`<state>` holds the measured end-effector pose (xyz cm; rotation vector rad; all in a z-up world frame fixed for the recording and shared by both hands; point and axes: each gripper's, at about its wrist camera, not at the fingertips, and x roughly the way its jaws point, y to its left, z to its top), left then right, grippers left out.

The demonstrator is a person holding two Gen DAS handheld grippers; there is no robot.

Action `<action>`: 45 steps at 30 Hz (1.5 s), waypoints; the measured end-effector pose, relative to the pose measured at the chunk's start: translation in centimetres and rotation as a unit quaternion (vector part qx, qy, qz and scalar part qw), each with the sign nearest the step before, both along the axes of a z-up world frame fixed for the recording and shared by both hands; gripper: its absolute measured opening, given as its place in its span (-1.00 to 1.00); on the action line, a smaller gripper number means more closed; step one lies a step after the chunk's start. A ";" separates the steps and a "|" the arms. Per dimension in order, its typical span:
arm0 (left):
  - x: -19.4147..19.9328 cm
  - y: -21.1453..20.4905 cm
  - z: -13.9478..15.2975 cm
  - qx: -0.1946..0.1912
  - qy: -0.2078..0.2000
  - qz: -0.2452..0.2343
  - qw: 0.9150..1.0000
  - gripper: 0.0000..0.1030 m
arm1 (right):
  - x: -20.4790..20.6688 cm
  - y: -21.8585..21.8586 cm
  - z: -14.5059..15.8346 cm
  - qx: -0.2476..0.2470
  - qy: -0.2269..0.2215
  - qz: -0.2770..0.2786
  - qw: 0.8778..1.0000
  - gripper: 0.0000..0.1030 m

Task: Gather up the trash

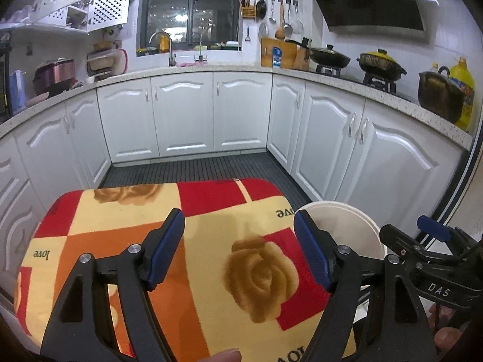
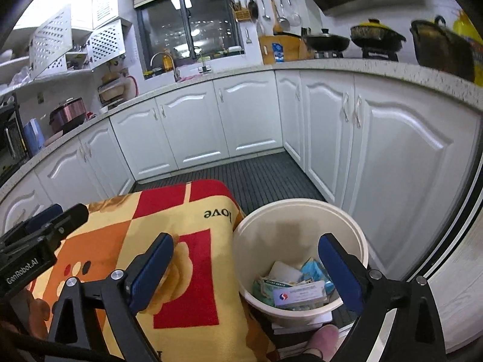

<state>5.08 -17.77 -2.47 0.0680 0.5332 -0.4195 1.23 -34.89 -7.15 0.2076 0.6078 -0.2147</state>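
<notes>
Left wrist view: hovered the left tongs [image 1: 240,249] over the cloth-covered counter [image 1: 211,307], blue pads spread wide apart and gripping nothing. Saw only the pale rim of the bin [image 1: 359,226] past the counter's right edge, half hidden behind the right-hand finger [image 1: 314,250]. Couldn't make out any trash from here. Had the right tongs [image 1: 428,235] poking in low on the right, just beside the bin. Found open dark floor [image 1: 199,167] between the counter's far edge and the white cabinets [image 1: 184,114], so decent room ahead.

Right wrist view: held the right tongs [image 2: 246,270] spread wide too, empty, with one finger over the cloth and the other above the bin [image 2: 302,211]. Spotted the trash [image 2: 297,285] piled in the bottom of the bin: crumpled wrappers, a blue packet, a white card with a red-blue logo. Sat the bin right against the counter's right edge, touching or nearly, can't say which. Noticed a pink slipper [image 2: 321,339] just below the bin and cabinet doors [image 2: 401,157] close on the right, tighter on that side.
</notes>
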 end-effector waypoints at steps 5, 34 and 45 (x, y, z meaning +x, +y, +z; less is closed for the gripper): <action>-0.2 0.8 0.3 -0.009 -0.005 0.007 1.000 0.46 | -0.2 0.6 0.7 -0.009 -0.009 0.004 1.000 0.86; -0.7 1.4 0.6 -0.002 -0.031 0.039 0.999 0.46 | -0.7 1.8 2.1 -0.032 -0.027 0.003 0.999 0.87; -0.8 1.3 1.0 0.000 -0.044 0.041 0.998 0.46 | -0.7 1.8 2.5 -0.036 -0.046 0.002 0.998 0.87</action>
